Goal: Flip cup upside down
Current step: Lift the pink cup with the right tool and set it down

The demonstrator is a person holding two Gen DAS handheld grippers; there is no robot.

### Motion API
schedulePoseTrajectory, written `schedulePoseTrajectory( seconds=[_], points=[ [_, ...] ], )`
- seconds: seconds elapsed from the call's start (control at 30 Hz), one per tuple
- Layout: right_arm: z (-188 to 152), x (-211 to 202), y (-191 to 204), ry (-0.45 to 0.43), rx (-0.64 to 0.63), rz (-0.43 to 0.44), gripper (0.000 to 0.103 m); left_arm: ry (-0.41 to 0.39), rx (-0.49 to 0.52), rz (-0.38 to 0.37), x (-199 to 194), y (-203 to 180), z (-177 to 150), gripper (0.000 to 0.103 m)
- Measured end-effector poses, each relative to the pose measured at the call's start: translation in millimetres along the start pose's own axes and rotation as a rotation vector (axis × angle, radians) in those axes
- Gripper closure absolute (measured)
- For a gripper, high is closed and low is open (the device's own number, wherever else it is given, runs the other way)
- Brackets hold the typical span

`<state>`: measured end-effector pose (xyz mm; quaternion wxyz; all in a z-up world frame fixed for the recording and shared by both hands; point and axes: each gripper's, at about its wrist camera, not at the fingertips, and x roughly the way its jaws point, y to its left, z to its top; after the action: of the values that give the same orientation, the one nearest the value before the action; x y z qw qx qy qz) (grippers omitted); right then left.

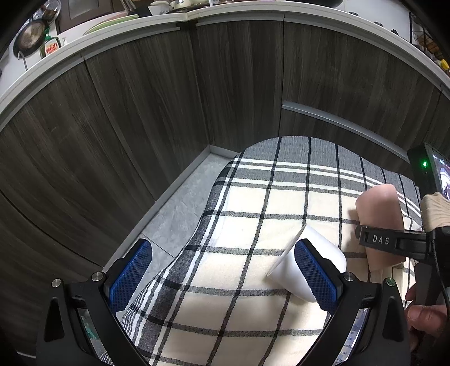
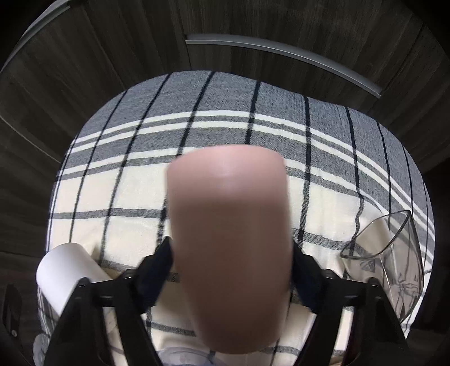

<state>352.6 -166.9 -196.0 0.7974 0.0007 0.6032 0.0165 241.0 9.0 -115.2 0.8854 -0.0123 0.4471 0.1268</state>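
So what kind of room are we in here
Most likely a home kitchen: dark wood-grain cabinets under a countertop holding a frying pan, a dish soap bottle and crockery.

The blurred pink cup (image 2: pixel 230 247) fills the right wrist view's centre, hiding the right gripper's (image 2: pixel 232 263) pads and the checked cloth (image 2: pixel 118 191) behind it. At the cloth's right edge a clear cup (image 2: pixel 393 253) is partly cut off; at its left edge, a white cup's (image 2: pixel 63 270) mouth is unseen.
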Motion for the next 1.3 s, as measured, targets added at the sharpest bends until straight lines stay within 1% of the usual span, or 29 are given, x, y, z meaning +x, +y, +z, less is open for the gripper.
schedulePoseTrajectory(
  seconds=[0.13,0.2,0.33,0.47,0.57,0.6,0.67,0.73,0.87,0.9,1.07,1.13,1.3],
  points=[
    [-0.5,-2.8,-1.7,-0.011,0.018,0.012,0.033,-0.002,0.000,-0.001,-5.4,3.2,-0.9,0.000],
    [-2.1,-11.4,-1.8,-0.021,0.020,0.012,0.033,-0.006,-0.005,-0.006,-10.1,6.5,-0.2,0.000],
    [-5.6,-40.7,0.0,-0.069,0.017,0.013,0.033,-0.022,-0.013,-0.018,-26.5,15.7,1.0,0.000],
    [-16.5,-86.6,5.0,-0.125,0.031,0.032,0.033,-0.056,-0.013,-0.037,-54.8,29.1,-2.2,0.000],
    [-30.4,-110.3,3.8,-0.152,0.052,0.047,0.033,-0.085,-0.007,-0.057,-79.5,42.4,-8.7,0.000],
    [-41.0,-123.9,4.5,-0.167,0.063,0.055,0.033,-0.093,-0.004,-0.062,-85.7,45.7,-11.6,0.000],
    [-59.6,-137.0,7.4,-0.180,0.075,0.062,0.033,-0.108,0.007,-0.073,-100.9,53.8,-20.5,0.000],
    [-85.8,-152.4,9.0,-0.190,0.099,0.074,0.033,-0.118,0.020,-0.086,-112.9,60.6,-30.4,0.000],
    [-129.4,-164.8,12.6,-0.187,0.122,0.091,0.033,-0.137,0.051,-0.104,-134.7,74.5,-56.5,0.000],
    [-145.7,-167.3,16.5,-0.180,0.125,0.098,0.033,-0.140,0.057,-0.108,-139.4,77.6,-61.6,0.000],
    [-195.0,-166.7,33.2,-0.158,0.120,0.113,0.033,-0.150,0.086,-0.113,-154.2,96.9,-95.2,0.000],
    [-216.9,-159.0,42.2,-0.133,0.123,0.124,0.033,-0.149,0.092,-0.111,-154.7,105.8,-107.3,0.000],
    [-249.9,-134.8,56.0,-0.078,0.141,0.143,0.033,-0.142,0.107,-0.107,-147.2,120.1,-130.7,0.000]
  ],
)
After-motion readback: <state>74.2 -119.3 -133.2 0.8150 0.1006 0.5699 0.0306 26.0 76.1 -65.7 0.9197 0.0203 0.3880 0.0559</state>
